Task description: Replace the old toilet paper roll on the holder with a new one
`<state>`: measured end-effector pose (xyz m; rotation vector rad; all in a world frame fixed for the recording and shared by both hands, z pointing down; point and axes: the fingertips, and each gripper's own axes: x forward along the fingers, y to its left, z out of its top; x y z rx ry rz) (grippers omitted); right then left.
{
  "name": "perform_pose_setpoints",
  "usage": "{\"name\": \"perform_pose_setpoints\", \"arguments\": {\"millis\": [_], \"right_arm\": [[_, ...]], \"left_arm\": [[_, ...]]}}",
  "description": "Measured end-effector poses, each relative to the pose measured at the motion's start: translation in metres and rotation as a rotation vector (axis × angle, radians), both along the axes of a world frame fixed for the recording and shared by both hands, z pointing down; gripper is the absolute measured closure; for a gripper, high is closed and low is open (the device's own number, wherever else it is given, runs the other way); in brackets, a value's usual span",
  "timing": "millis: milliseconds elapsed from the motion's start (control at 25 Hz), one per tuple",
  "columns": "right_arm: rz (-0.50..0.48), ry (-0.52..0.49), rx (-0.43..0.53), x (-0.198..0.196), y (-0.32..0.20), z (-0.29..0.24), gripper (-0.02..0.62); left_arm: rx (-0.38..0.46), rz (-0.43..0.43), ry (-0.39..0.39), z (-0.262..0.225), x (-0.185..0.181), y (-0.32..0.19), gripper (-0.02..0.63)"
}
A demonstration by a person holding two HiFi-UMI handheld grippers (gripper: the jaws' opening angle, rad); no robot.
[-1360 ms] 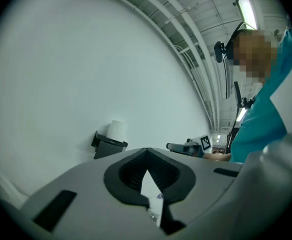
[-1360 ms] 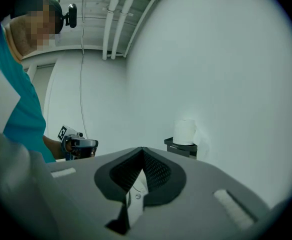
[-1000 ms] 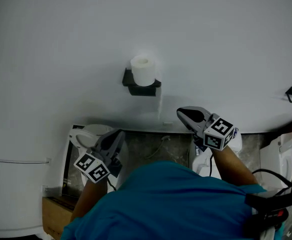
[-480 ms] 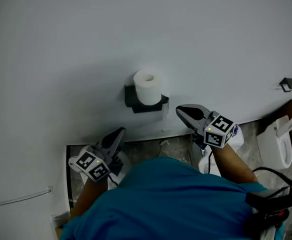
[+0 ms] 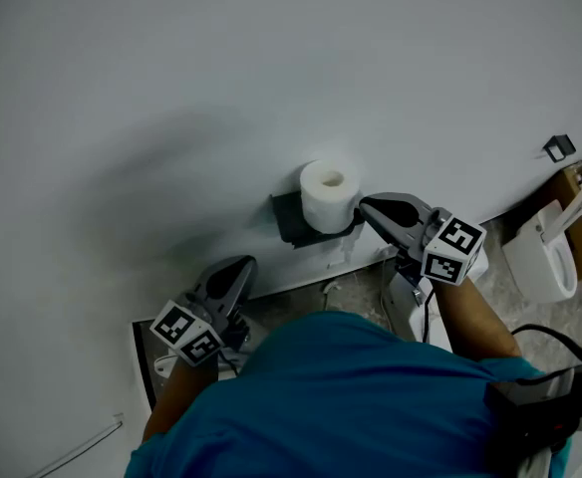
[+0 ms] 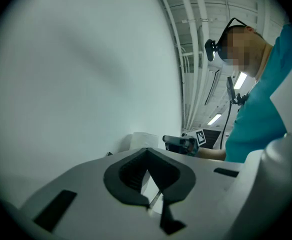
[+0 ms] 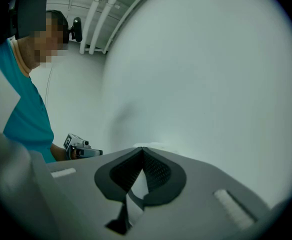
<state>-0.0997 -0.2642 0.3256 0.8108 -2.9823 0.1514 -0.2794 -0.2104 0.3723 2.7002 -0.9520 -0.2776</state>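
Note:
A white toilet paper roll point(image 5: 328, 195) stands upright on a black wall holder point(image 5: 290, 218) on the pale wall. My right gripper point(image 5: 366, 208) is shut and empty, its tip just right of the roll and close to it. My left gripper point(image 5: 241, 264) is shut and empty, lower left of the holder and apart from it. In the left gripper view the roll point(image 6: 145, 140) peeks over the shut jaws, with the right gripper point(image 6: 181, 144) beyond. The right gripper view shows shut jaws point(image 7: 142, 151) facing the wall, the roll's top point(image 7: 151, 145) just showing, and the left gripper point(image 7: 81, 148) at left.
The pale wall point(image 5: 221, 78) fills most of the head view. A white toilet point(image 5: 540, 262) and a small black wall hook point(image 5: 560, 147) are at the right. A white object point(image 5: 406, 312) stands on the stone floor under my right arm. My teal shirt point(image 5: 331, 396) fills the bottom.
The head view has shifted: the roll and holder now sit lower and further right. Both grippers moved toward the holder; the right one's tip has come up beside the roll. Both stay shut.

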Motion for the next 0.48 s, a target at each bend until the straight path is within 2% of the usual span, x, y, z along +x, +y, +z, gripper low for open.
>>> {"name": "perform_pose_setpoints", "arguments": {"millis": [120,240,360,480], "right_arm": [[0.005,0.020,0.025,-0.001,-0.012,-0.011,0.597],[-0.039,0.031,0.036,0.000,-0.021,-0.019,0.597],[-0.149,0.073,0.069,0.000,-0.027,-0.028,0.595],[-0.288,0.166,0.121,-0.003,-0.028,-0.033,0.571]], "left_arm": [[-0.010,0.010,0.003,0.004,-0.003,-0.008,0.603],[-0.023,-0.008,-0.003,0.013,-0.001,-0.018,0.603],[-0.027,-0.055,0.000,0.018,0.010,-0.027,0.603],[-0.039,-0.131,0.024,0.017,0.022,-0.031,0.603]]}}
